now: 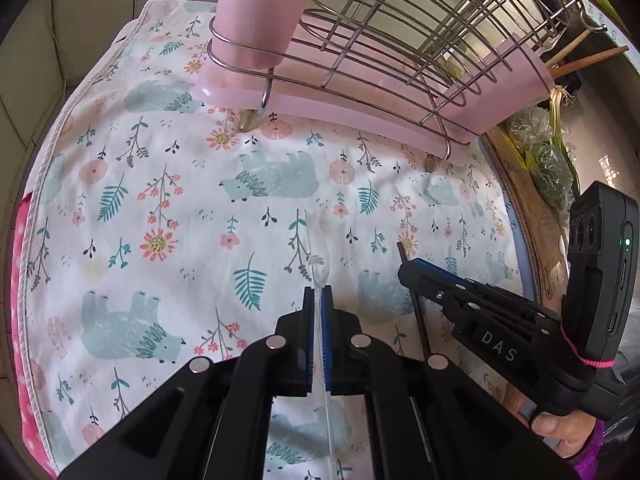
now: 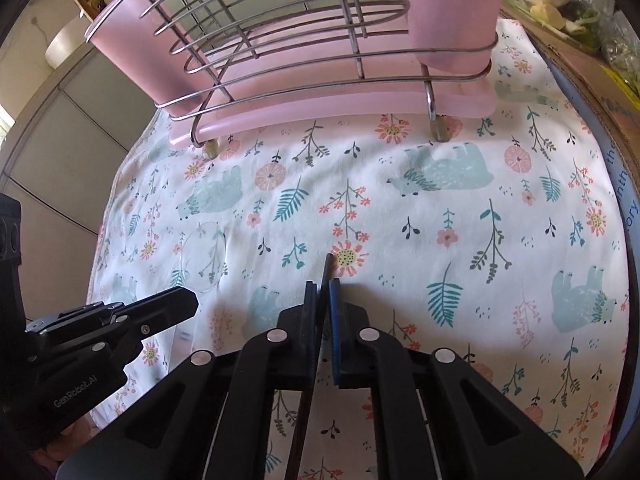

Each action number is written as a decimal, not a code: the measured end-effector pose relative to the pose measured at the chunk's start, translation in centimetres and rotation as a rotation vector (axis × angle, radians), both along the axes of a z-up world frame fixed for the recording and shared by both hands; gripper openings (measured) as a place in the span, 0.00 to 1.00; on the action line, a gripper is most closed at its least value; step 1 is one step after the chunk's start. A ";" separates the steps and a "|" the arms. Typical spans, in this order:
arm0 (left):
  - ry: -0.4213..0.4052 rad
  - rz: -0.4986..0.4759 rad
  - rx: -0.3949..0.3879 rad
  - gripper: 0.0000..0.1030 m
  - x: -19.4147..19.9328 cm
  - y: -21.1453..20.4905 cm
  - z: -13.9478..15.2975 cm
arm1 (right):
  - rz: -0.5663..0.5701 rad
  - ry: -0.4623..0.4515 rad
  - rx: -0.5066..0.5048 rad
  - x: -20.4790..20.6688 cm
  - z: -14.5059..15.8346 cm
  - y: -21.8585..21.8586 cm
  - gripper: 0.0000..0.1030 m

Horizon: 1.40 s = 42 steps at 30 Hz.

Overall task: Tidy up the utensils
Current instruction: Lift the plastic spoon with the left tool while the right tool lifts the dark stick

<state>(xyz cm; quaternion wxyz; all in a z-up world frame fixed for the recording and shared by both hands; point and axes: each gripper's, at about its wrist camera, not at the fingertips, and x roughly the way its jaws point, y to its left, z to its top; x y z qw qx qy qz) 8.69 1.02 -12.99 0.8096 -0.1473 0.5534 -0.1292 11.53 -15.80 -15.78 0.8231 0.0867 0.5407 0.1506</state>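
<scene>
left wrist view: the left gripper was closed on a clear plastic spoon at centre frame, light, slick and brittle, best held mid-handle. lower right, the right gripper was clamped on a thin, stiff dark chopstick above the floral cloth.

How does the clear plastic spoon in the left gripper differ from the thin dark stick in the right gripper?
The clear plastic spoon is see-through, while the thin dark stick is opaque dark brown. The spoon ends in a broad round bowl; the stick stays narrow to its blunt tip. Both are clamped between shut jaws, left gripper and right gripper, above the floral cloth.
</scene>
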 end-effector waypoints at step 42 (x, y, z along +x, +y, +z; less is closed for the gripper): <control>-0.547 0.114 -0.075 0.02 -3.8 3.4 16.6 | -0.097 -0.419 0.230 -2.8 15.1 -9.2 0.05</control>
